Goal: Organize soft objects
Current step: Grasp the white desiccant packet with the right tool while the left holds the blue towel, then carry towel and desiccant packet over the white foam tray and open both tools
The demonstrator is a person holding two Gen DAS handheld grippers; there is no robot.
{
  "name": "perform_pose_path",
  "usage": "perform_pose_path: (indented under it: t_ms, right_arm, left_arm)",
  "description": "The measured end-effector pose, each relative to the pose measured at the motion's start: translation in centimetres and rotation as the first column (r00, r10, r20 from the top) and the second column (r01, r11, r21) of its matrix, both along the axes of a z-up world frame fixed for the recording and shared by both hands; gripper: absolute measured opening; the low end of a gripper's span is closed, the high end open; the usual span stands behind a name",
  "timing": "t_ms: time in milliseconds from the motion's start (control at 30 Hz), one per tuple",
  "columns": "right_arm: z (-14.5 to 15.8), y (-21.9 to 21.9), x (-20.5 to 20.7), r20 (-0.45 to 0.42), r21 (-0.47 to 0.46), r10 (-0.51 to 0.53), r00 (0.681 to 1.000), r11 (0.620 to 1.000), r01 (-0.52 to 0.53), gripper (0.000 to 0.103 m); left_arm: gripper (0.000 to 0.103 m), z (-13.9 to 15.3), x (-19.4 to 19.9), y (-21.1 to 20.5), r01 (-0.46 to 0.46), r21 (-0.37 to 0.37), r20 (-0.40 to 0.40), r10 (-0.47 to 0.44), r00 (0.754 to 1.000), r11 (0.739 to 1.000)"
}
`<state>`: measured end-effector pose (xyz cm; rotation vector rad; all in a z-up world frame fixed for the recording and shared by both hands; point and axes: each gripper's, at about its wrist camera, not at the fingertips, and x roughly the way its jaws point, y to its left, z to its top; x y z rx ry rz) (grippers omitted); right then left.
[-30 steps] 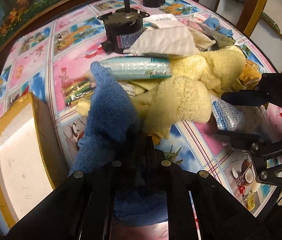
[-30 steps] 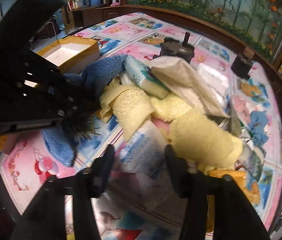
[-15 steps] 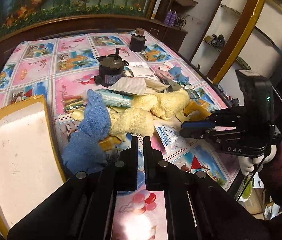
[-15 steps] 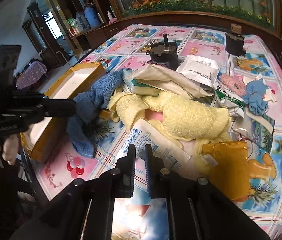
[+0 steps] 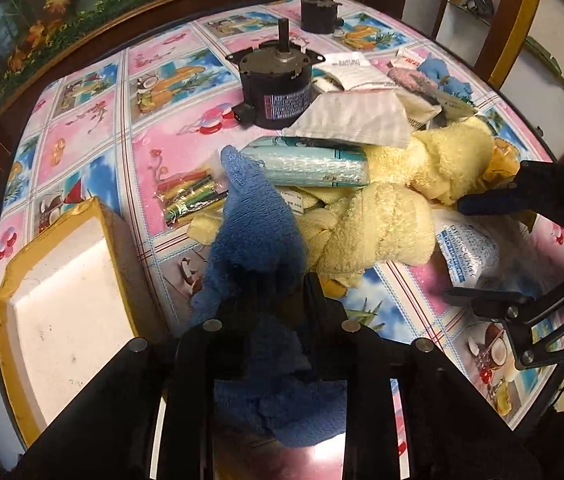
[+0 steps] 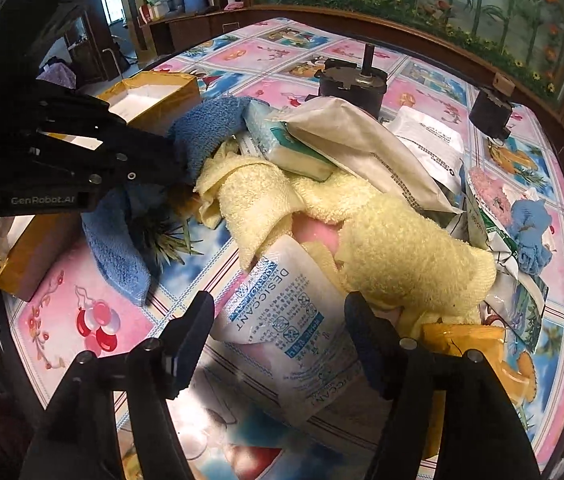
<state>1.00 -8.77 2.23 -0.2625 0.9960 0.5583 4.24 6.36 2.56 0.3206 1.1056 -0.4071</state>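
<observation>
We see a round surface (image 5: 94, 136) under a bright pictured cloth, with a heap of soft things near its middle. At its edge stands a yellow-walled box (image 5: 62, 320) with a white inside. The largest soft piece is the yellow towel (image 6: 402, 252), which lies bunched across the heap, under a white paper bag (image 6: 362, 148) and a pale tissue pack (image 5: 310, 162). A dark motor (image 5: 278, 84) stands behind them. The blue towel (image 5: 258, 236) drapes from the heap's box side down between our left tongs (image 5: 270, 292), whose jaws have just been opening. They stand a little apart with the cloth between them, though the dark view leaves us unsure whether the pads press it. Our right tongs (image 6: 278, 312) have also just been opening. They are spread wide on either side of a white desiccant packet (image 6: 282, 320), which lies flat beside the yellow towel, and their pads seem clear of it.
</observation>
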Motion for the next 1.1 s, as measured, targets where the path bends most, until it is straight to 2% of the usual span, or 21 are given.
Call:
perform_pose_path:
  t_ms: [67, 133, 200, 267, 300, 333, 367, 400, 433, 467, 567, 700, 800, 933, 1100]
  right_arm:
    - [-0.2, 0.1, 0.3, -0.014, 0.009, 0.003, 1.000, 1.000, -0.003, 0.068]
    - [-0.5, 0.2, 0.5, -0.021, 0.014, 0.008, 1.000, 1.000, -0.008, 0.068]
    - [-0.8, 0.5, 0.4, -0.032, 0.018, 0.018, 0.999, 1.000, -0.017, 0.069]
    - [-0.9, 0.8, 0.0, -0.013, 0.010, 0.029, 0.999, 1.000, -0.029, 0.070]
    - [-0.9, 0.8, -0.2, -0.006, 0.008, 0.028, 1.000, 1.000, -0.028, 0.070]
    - [-0.9, 0.8, -0.3, -0.005, 0.009, 0.023, 1.000, 1.000, -0.023, 0.069]
    - [-0.8, 0.7, -0.5, -0.007, 0.011, 0.014, 1.000, 1.000, -0.014, 0.063]
    - [-0.7, 0.5, -0.7, -0.013, 0.019, 0.008, 1.000, 1.000, -0.007, 0.058]
    - [-0.5, 0.3, -0.9, -0.022, 0.031, 0.003, 1.000, 1.000, -0.003, 0.046]
    - [-0.3, 0.0, -1.1, -0.037, 0.058, 0.002, 0.999, 0.998, 0.001, 0.039]
    - [-0.1, -0.8, -1.8, -0.058, 0.099, -0.016, 0.998, 0.995, 0.022, 0.031]
    - [0.3, -2.3, -2.7, -0.080, 0.186, -0.048, 0.996, 0.981, 0.062, 0.030]
    - [0.5, -3.1, -3.3, -0.091, 0.220, -0.058, 0.994, 0.972, 0.076, 0.030]
    - [0.7, -3.8, -3.8, -0.102, 0.268, -0.076, 0.992, 0.958, 0.101, 0.029]
    - [1.8, -4.3, -4.8, -0.083, 0.312, -0.083, 0.993, 0.944, 0.105, 0.029]
  left_arm:
    - [0.045, -0.8, -0.1, -1.1, 0.047, 0.044, 0.003, -0.047, 0.999, 0.998]
    - [0.067, -1.4, -0.5, -2.2, 0.085, 0.088, 0.008, -0.086, 0.996, 0.992]
    - [0.072, -1.3, -0.8, -2.9, 0.090, 0.118, 0.027, -0.094, 0.995, 0.989]
    - [0.072, -1.3, -0.7, -2.8, 0.083, 0.110, 0.014, -0.085, 0.996, 0.991]
    - [0.066, -1.3, -0.6, -2.5, 0.079, 0.091, -0.002, -0.079, 0.997, 0.993]
    - [0.040, -1.1, -0.5, -2.2, 0.071, 0.071, -0.009, -0.071, 0.997, 0.995]
    - [0.027, -0.8, -0.5, -1.9, 0.055, 0.069, -0.002, -0.055, 0.999, 0.996]
    - [0.005, -0.4, -0.5, -1.2, 0.043, 0.040, -0.010, -0.042, 0.999, 0.998]
    - [0.005, 0.0, -0.7, -0.6, 0.037, -0.006, -0.015, -0.038, 0.999, 0.999]
    - [0.005, 0.4, -1.1, 0.1, 0.030, -0.037, -0.003, -0.031, 1.000, 0.999]
    - [0.005, 1.6, -2.5, 1.8, 0.005, -0.122, 0.015, -0.003, 1.000, 0.992]
    - [0.005, 3.7, -5.2, 3.3, 0.022, -0.230, 0.045, -0.012, 0.999, 0.973]
    - [0.005, 4.9, -6.4, 3.1, 0.013, -0.220, 0.080, 0.005, 0.997, 0.975]
    - [0.005, 5.8, -6.3, 3.0, 0.014, -0.251, 0.113, 0.015, 0.993, 0.968]
    - [0.005, 7.9, -7.5, 2.9, 0.045, -0.342, 0.166, 0.014, 0.986, 0.938]
